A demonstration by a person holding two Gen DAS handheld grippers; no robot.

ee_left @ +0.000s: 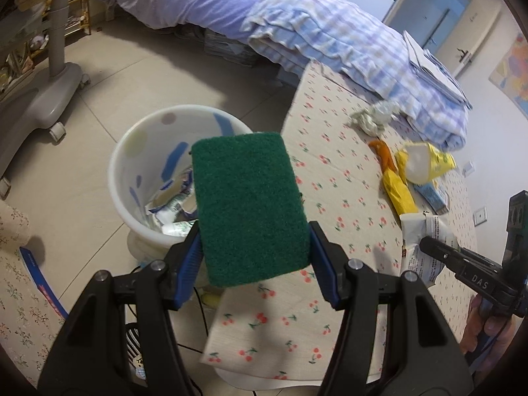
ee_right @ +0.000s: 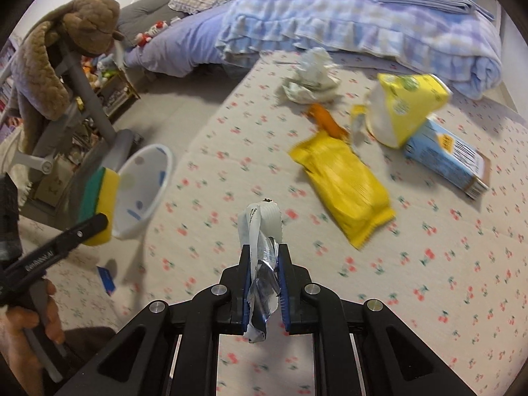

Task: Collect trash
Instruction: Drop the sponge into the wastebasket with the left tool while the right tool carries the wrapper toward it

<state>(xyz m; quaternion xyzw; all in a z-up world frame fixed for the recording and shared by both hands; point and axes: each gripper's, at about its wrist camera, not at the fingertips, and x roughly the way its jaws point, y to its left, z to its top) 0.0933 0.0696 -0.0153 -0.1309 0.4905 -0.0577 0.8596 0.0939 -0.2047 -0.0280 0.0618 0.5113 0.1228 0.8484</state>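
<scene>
My left gripper is shut on a green-and-yellow scrub sponge, held over the rim of a white spotted trash bin that has wrappers inside. The sponge and bin also show at the left of the right wrist view. My right gripper is shut on a crumpled white-and-silver wrapper, lifted above the cherry-print mat. That same wrapper appears at the right of the left wrist view. On the mat lie a yellow packet, an orange scrap, crumpled tissue, a yellow tissue pack and a blue carton.
A bed with a lilac sheet and a checked blanket borders the mat's far side. A grey wheeled stand draped with a brown coat stands left of the bin on the tiled floor. A blue card lies near a person's hand.
</scene>
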